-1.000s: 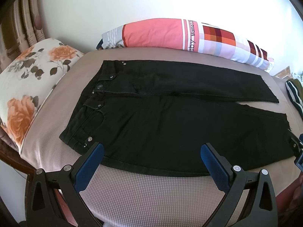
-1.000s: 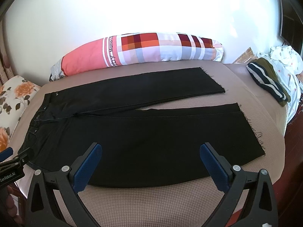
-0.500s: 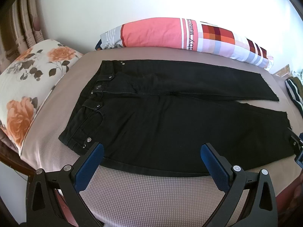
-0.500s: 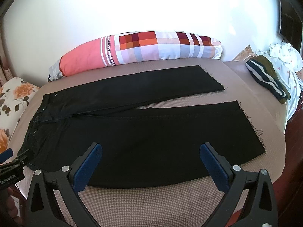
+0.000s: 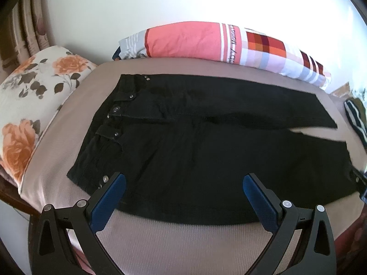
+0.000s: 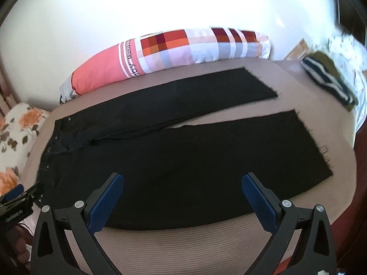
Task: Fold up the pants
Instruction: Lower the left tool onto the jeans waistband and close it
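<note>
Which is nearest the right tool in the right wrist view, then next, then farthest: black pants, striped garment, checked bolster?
1. Black pants: right under the right tool, front centre.
2. Striped garment: far right bed edge.
3. Checked bolster: back, along the wall.

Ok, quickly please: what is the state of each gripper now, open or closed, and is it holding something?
Left gripper: open, holding nothing, above the near edge of the pants.
Right gripper: open, holding nothing, also above the near edge.
</note>
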### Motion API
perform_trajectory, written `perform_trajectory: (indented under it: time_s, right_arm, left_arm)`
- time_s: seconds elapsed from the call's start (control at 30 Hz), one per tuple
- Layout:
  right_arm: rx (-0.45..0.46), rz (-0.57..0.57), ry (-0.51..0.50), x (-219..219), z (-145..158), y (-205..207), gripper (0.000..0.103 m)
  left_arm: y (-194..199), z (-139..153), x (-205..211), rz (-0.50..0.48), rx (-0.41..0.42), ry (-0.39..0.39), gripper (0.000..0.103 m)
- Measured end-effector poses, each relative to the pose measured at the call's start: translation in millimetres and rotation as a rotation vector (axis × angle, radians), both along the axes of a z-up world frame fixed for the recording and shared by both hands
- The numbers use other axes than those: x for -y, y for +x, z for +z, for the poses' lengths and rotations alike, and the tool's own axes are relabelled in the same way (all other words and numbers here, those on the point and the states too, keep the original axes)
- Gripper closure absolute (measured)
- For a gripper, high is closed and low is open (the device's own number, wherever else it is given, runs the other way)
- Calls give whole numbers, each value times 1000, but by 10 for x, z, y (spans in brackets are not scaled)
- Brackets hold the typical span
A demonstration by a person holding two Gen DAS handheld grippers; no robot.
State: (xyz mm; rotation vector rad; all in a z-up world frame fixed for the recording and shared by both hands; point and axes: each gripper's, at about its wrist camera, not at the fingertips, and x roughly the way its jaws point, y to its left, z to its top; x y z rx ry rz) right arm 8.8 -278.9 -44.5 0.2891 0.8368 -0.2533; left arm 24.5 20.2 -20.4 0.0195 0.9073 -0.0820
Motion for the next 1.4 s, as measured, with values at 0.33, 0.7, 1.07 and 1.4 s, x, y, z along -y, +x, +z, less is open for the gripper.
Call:
perform_trajectory:
  time_s: [0.33, 0.7, 1.07, 1.4]
  right_arm:
    - [113, 113, 55, 71, 178, 295, 0]
    - [54, 128, 181, 100, 5, 1144, 0]
    - [-40, 129, 223, -113, -314, 1753, 0]
    - [-91, 166, 211, -280, -540, 2200, 0]
  left_arm:
    - [890, 171, -746, 59, 21, -82, 2]
    - [2276, -65, -1759, 123, -68, -301, 18]
    - [3237, -777, -2140, 84, -268, -543, 42]
    - [3595, -918, -2136, -10, -337, -694, 79]
